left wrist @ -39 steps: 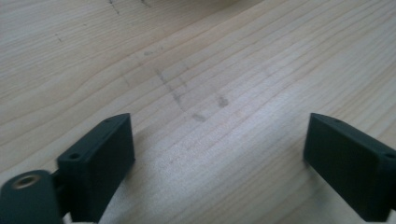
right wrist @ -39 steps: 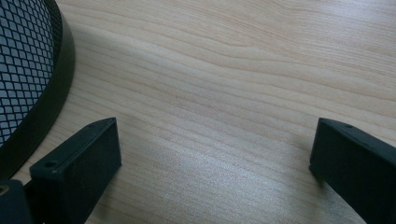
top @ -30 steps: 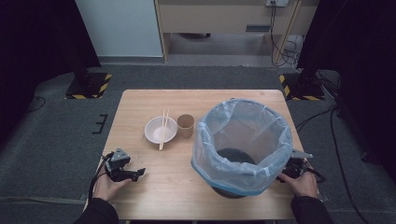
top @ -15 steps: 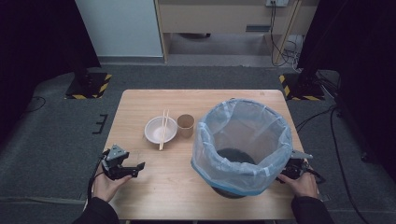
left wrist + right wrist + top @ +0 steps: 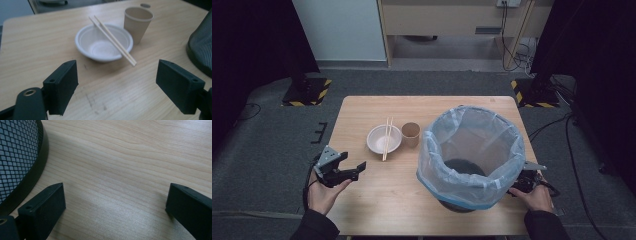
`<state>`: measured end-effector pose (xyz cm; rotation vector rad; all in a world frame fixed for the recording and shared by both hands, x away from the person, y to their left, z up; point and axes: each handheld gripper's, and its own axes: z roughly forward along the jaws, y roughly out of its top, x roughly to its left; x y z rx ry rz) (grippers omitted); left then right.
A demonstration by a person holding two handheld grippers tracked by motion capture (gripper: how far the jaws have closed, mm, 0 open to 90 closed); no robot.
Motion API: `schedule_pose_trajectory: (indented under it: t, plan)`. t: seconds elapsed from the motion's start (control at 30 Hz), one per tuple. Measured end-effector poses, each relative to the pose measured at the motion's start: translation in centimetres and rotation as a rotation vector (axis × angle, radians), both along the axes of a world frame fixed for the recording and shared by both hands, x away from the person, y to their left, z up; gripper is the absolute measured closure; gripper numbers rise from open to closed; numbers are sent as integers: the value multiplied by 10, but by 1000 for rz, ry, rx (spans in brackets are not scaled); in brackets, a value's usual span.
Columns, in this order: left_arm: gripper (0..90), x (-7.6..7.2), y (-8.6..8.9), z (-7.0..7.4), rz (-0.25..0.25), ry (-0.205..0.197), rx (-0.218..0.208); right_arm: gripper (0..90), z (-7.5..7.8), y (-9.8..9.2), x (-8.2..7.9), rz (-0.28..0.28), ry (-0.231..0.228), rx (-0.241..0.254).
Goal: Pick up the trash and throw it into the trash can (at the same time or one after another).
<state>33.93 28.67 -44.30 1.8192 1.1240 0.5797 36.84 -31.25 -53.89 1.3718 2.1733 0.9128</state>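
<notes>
**Left gripper lines up on the bowl and chopsticks**

Nearest the person, the left gripper (image 5: 354,169) hovers low over the table's (image 5: 377,210) near left edge, jaws spread wide and holding nothing. In the left gripper view the two black jaws stand far apart with only bare wood between them. The right gripper (image 5: 518,184) sits at the near right edge, close behind the bin (image 5: 472,150); in the right gripper view its jaws are likewise wide apart and empty, with the bin's black mesh base (image 5: 17,157) just to one side.

Farther in, ahead of the left gripper and a little to its right, lies the white bowl (image 5: 100,46). Two chopsticks (image 5: 112,41) rest across its rim, side by side. In the high view their long axis runs almost straight away from the person, near end poking past the bowl's near rim toward the gripper, so they point roughly along the line of approach. The spread jaws would straddle that axis, which suits a pinch across the pair.

Just beside the bowl, on its right, stands a paper cup (image 5: 138,21), upright and apparently empty. Beyond the cup to the right, the bin with its blue liner (image 5: 462,122) takes up the table's right half.

The left gripper is plainly the nearer one to the bowl; the bin stands between the right gripper and it. My judgement is that a forward reach by the left comes next.
</notes>
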Motion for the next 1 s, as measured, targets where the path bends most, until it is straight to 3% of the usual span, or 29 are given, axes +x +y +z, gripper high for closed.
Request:
schedule_pose_trajectory:
  t: [0.27, 0.43, 0.73, 1.0]
  plan:
    - [187, 5, -5, 14, 15, -58, -47, 26, 0, 1, -1, 1, 2, 0]
    - [197, 13, -10, 20, 23, -80, -41, 27, 0, 2, -2, 3, 2, 2]
    - [208, 36, -24, 29, 4, -121, -36, 27, 0, 2, -2, 5, 3, 2]
    - [221, 55, -31, 26, 30, -132, -57, 27, 0, 3, -3, 7, 0, -2]
